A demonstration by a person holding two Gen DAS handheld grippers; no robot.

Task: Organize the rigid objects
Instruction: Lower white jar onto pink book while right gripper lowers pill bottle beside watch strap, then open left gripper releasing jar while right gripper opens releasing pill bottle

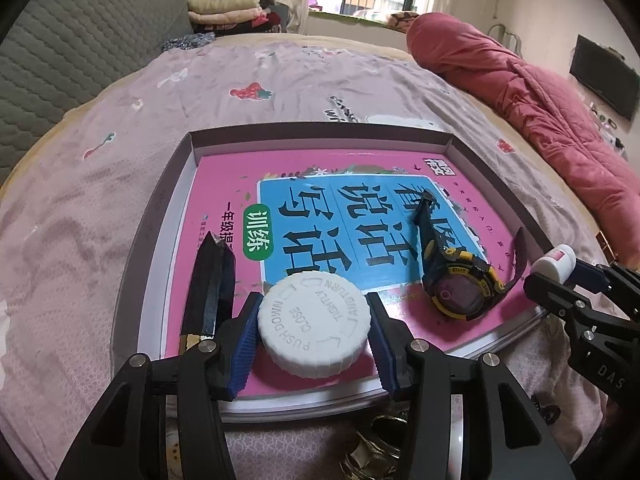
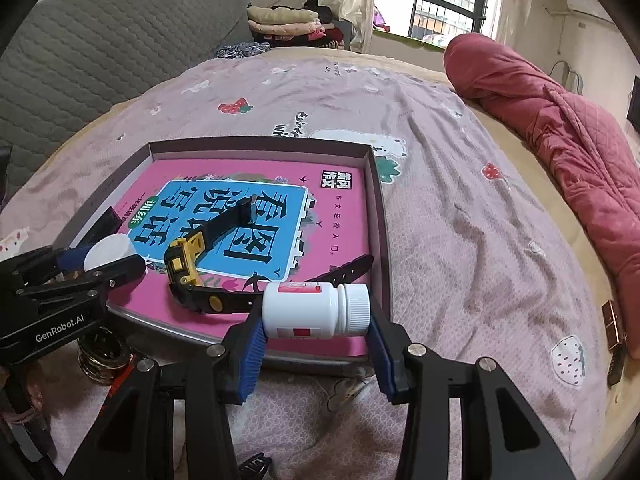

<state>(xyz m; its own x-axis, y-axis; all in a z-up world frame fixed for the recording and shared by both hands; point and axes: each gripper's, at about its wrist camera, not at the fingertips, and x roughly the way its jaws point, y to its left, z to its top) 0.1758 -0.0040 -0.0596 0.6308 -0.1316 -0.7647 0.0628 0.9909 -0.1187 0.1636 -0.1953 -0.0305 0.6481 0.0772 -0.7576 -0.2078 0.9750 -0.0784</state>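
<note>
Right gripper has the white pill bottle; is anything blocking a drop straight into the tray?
The black-and-yellow digital watch, its strap just beyond the white pill bottle, lies on the pink book.

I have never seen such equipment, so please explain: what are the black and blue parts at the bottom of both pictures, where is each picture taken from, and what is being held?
They are two hand-held grippers, each carried by a person, with a camera looking along its fingers. One picture comes from the left gripper, the other from the right gripper.

The left one is closed on a white cap; whether a bottle hangs under it is hidden. The right one is closed on a small white bottle, held sideways.

On the bed lies a shallow box with a pink book inside. A black and yellow watch rests on the book, and a dark pointed object lies beside it.
</note>
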